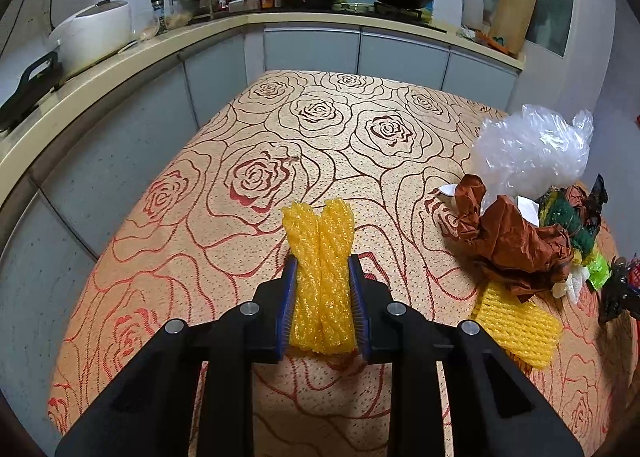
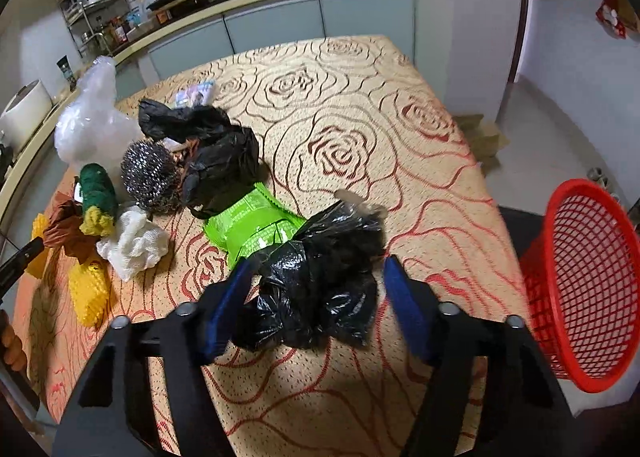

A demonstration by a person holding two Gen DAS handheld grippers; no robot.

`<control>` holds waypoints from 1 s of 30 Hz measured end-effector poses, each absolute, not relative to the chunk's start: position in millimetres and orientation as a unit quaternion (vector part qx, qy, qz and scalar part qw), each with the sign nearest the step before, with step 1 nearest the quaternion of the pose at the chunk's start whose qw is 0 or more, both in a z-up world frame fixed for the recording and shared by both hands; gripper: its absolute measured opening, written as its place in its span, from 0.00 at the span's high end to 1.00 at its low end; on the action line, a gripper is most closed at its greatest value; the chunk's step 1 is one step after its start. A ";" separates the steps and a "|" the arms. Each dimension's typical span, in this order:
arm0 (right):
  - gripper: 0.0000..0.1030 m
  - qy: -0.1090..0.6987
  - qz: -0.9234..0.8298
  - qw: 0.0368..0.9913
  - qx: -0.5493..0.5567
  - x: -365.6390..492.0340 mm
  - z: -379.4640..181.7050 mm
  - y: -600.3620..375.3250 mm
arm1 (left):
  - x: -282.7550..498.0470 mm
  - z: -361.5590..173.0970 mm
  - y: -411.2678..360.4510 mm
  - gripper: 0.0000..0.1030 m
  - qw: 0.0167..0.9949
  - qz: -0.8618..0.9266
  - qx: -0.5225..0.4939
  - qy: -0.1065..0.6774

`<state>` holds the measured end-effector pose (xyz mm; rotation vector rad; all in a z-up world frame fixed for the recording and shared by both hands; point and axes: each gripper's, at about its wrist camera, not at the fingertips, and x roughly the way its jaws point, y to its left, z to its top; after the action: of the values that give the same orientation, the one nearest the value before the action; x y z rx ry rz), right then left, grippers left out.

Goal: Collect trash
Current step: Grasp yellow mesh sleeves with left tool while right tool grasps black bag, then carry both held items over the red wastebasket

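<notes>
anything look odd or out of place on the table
Mostly the expected litter, but a steel wool scourer and a green and yellow scrub pad lie among the crumpled bags and wrappers; they look like cleaning tools rather than trash. The red basket sits tilted off the table's edge.

the red basket (image 2: 580, 289) is cut off at the right edge; the right tongs (image 2: 316, 289) look motion-blurred.

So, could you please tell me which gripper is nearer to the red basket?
Right. The right gripper straddles a black bag beside the red basket; the left gripper is beyond the trash pile.
</notes>
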<state>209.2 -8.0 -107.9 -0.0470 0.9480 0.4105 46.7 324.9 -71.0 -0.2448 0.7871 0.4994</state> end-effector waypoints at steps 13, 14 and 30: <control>0.72 0.440 0.222 0.870 -0.007 191.1 -100.4 -18.6 | 29.8 -61.1 316.9 0.77 0.889 0.260 -0.104 0.363; 0.72 0.434 0.224 0.873 -0.007 187.0 -96.1 -20.1 | 27.5 -57.6 314.5 0.77 0.891 0.261 -0.101 0.358; 0.72 0.355 0.210 0.911 0.004 150.4 -38.5 -56.6 | 22.8 -12.8 260.2 0.77 0.928 0.220 -0.069 0.292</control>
<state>150.4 -56.6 -38.5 0.0088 0.7322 0.4333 22.8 260.2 -12.8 -0.1420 0.5993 0.4513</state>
